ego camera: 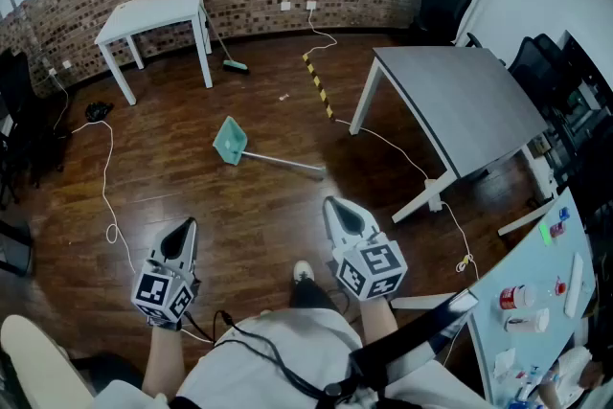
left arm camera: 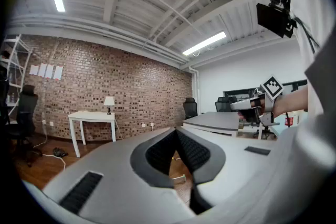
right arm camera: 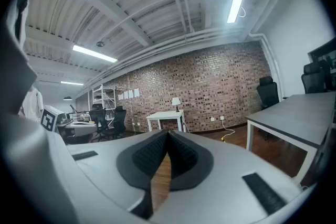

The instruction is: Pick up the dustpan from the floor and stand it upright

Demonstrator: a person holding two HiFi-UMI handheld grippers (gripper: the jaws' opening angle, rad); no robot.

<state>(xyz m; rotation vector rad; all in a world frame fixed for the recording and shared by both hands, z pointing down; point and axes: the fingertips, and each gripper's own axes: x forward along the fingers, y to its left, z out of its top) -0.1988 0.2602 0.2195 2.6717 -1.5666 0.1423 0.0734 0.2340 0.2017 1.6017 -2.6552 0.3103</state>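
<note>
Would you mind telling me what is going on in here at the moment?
A person stands on the wooden floor with a gripper in each hand. The left gripper and the right gripper are both shut and empty, and both are held out in front of the body. The teal dustpan lies on the floor some way ahead, with its long handle stretched out towards the grey table. Nothing is touching it, so the pick-up has not yet begun.
</note>
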